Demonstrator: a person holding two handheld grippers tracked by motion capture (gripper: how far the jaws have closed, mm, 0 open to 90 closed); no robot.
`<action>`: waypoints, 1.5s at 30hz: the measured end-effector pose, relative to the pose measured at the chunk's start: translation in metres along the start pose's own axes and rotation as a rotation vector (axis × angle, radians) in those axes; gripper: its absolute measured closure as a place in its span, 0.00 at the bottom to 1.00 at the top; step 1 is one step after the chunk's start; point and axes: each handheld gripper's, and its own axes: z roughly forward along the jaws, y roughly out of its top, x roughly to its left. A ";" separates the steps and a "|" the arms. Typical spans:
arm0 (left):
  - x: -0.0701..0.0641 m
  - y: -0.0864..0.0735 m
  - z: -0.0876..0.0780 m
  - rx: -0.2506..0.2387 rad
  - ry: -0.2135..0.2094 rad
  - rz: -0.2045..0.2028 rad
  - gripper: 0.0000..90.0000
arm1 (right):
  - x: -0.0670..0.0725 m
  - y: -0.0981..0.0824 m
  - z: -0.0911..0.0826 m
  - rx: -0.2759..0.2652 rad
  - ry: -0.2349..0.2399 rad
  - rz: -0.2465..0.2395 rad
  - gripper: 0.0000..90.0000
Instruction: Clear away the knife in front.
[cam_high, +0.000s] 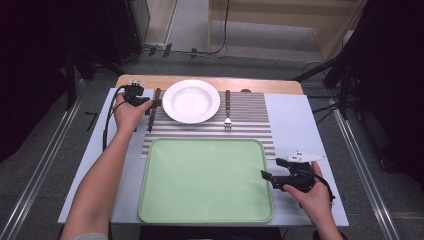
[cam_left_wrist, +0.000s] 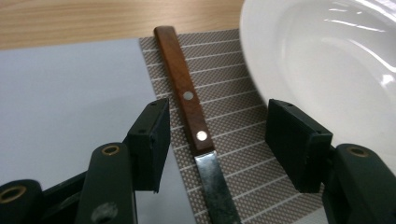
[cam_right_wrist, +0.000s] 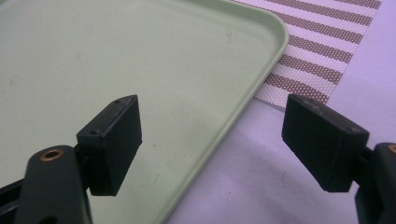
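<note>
A knife (cam_high: 152, 111) with a brown wooden handle lies on the striped placemat (cam_high: 250, 125), just left of the white plate (cam_high: 191, 101). My left gripper (cam_high: 154, 103) is low over it. In the left gripper view the knife (cam_left_wrist: 189, 100) runs between the two jaws where handle meets blade, and neither pad touches it; the left gripper (cam_left_wrist: 217, 126) is open. The plate (cam_left_wrist: 327, 60) rises beside the right-hand jaw. My right gripper (cam_high: 267, 177) hovers open at the right edge of the green tray (cam_high: 205, 180), with nothing between its jaws (cam_right_wrist: 212, 140).
A fork (cam_high: 227, 110) with a brown handle lies on the placemat right of the plate. The green tray (cam_right_wrist: 116, 56) is bare and takes up the near middle of the table (cam_high: 295, 120). Dark stands and cables surround the table on the floor.
</note>
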 end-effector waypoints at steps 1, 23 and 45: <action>0.000 -0.001 0.002 -0.002 0.017 -0.004 0.45 | 0.000 0.000 0.000 0.001 -0.001 -0.003 0.21; -0.014 -0.022 0.019 -0.061 0.163 0.103 0.51 | 0.001 -0.001 0.001 0.013 -0.002 -0.010 0.21; -0.015 -0.024 0.018 -0.078 0.152 0.081 0.85 | 0.002 -0.002 0.003 0.022 -0.002 -0.018 0.21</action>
